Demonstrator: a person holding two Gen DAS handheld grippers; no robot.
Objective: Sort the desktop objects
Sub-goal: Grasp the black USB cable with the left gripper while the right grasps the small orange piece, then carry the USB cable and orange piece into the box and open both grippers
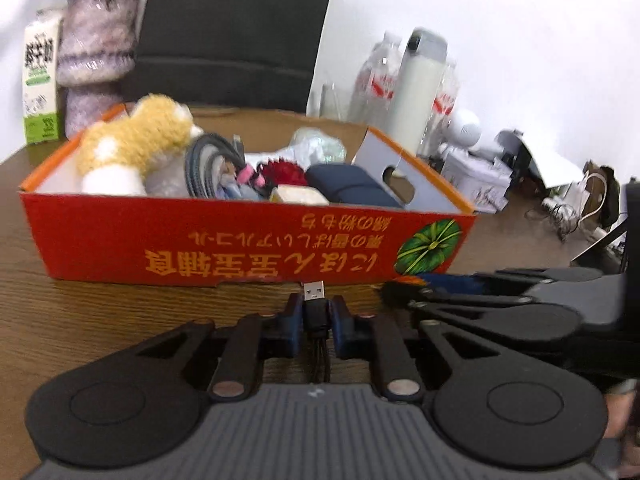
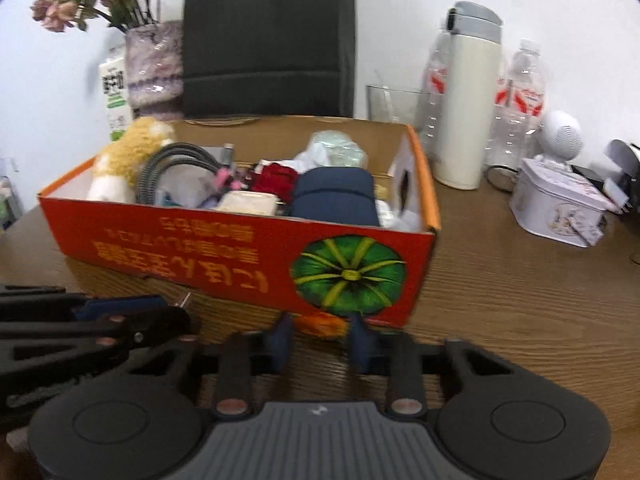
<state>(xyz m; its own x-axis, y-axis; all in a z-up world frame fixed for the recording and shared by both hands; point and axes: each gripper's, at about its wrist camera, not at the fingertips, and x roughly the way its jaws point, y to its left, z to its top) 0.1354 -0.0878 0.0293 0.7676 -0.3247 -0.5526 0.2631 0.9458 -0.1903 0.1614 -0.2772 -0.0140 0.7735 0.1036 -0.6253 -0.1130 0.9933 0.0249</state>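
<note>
A red cardboard box (image 1: pixel 240 240) stands on the wooden desk, also in the right wrist view (image 2: pixel 240 256). It holds a yellow plush toy (image 1: pixel 136 140), a coiled grey cable (image 1: pixel 208 164), a navy pouch (image 1: pixel 352 188), a red item and a crumpled bag. My left gripper (image 1: pixel 316 316) is shut on a black USB cable (image 1: pixel 315 308), its metal plug pointing at the box's front wall. My right gripper (image 2: pixel 320 340) is open, with a small orange thing (image 2: pixel 322 326) lying between its fingertips in front of the box. It enters the left wrist view from the right.
Behind the box stand a black chair (image 2: pixel 268 40), a flower vase (image 2: pixel 154 68) and a milk carton (image 2: pixel 116 92). To the right are a cream thermos (image 2: pixel 464 100), water bottles (image 2: pixel 516 108), a glass, a white tin (image 2: pixel 560 208) and a small white round device.
</note>
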